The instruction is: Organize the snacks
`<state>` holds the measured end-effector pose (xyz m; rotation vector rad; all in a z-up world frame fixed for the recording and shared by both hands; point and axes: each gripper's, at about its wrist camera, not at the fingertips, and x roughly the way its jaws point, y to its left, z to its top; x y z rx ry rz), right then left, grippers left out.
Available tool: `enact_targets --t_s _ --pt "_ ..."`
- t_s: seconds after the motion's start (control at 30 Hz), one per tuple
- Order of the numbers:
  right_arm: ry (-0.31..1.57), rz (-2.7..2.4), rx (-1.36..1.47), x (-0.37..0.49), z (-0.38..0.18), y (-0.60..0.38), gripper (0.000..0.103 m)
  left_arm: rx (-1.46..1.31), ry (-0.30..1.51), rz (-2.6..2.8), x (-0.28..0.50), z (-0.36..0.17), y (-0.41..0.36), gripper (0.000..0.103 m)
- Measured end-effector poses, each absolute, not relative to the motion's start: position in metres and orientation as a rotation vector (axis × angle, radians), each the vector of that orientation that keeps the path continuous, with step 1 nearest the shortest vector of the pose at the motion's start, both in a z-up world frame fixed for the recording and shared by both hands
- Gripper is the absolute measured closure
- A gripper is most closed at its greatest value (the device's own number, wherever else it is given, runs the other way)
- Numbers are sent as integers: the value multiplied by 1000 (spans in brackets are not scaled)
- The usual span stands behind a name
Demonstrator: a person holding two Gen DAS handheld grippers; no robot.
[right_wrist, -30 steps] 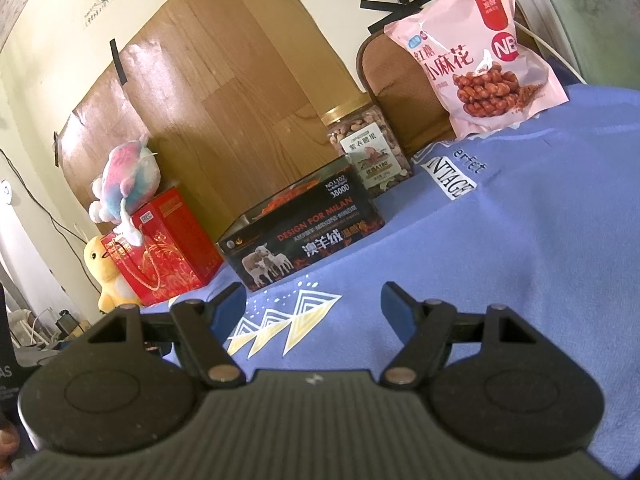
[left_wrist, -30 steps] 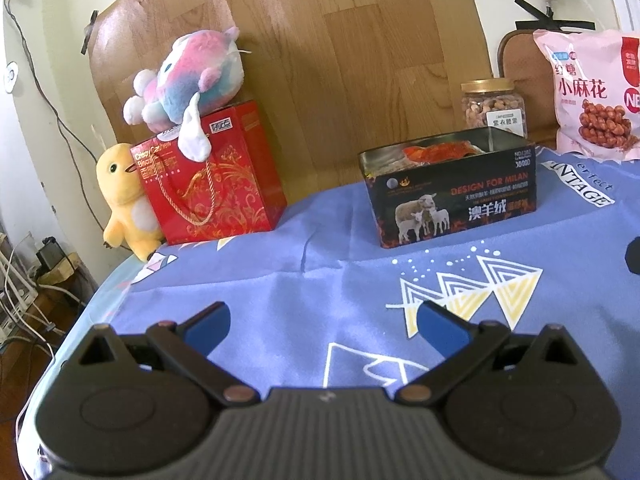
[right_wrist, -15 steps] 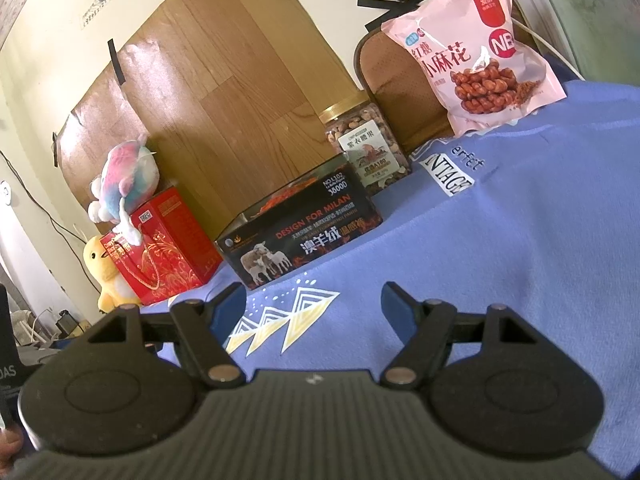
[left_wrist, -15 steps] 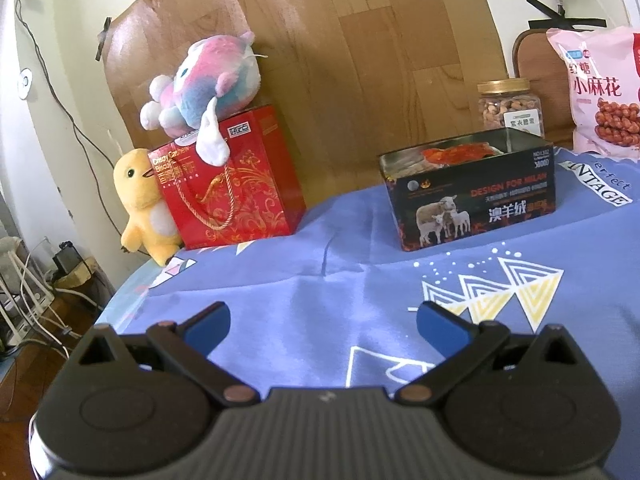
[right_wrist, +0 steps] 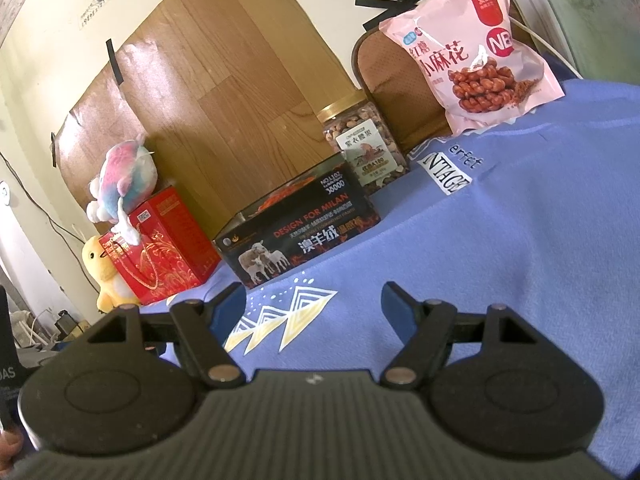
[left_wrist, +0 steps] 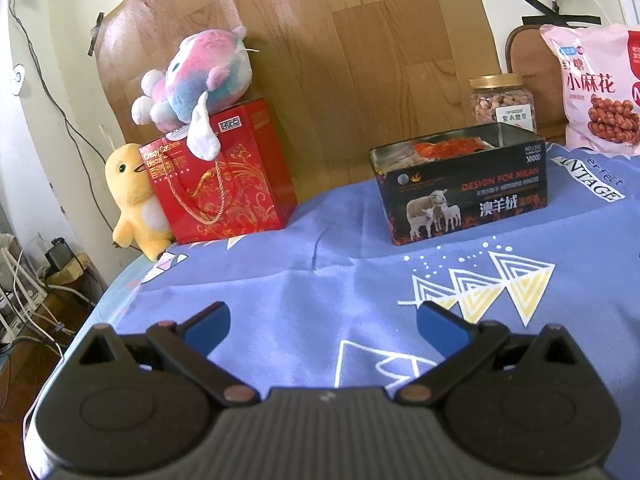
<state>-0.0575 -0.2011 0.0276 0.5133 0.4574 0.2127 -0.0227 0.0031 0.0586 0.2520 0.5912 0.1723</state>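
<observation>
While both grippers (left_wrist: 322,322) (right_wrist: 313,306) gape empty, black tin (left_wrist: 464,196) reads "DESIGN FOR MILAN"

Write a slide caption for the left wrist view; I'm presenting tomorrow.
Open left gripper hovers over blue tablecloth, facing black tin.

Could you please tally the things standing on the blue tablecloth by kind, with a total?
Soft toys: 2, a yellow duck and a pink-and-blue plush lying on the gift bag
Gift bags: 1, red gift bag
Open tins: 1, black tin
Nut jars: 1, nut jar
Snack bags: 1, pink snack bag
Total: 6
</observation>
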Motion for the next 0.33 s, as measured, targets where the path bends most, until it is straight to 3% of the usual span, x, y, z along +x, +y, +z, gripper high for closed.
enact_targets --t_s 0.33 --pt "460 211 512 -57 28 -201 26 235 588 108 -26 61 0 0"
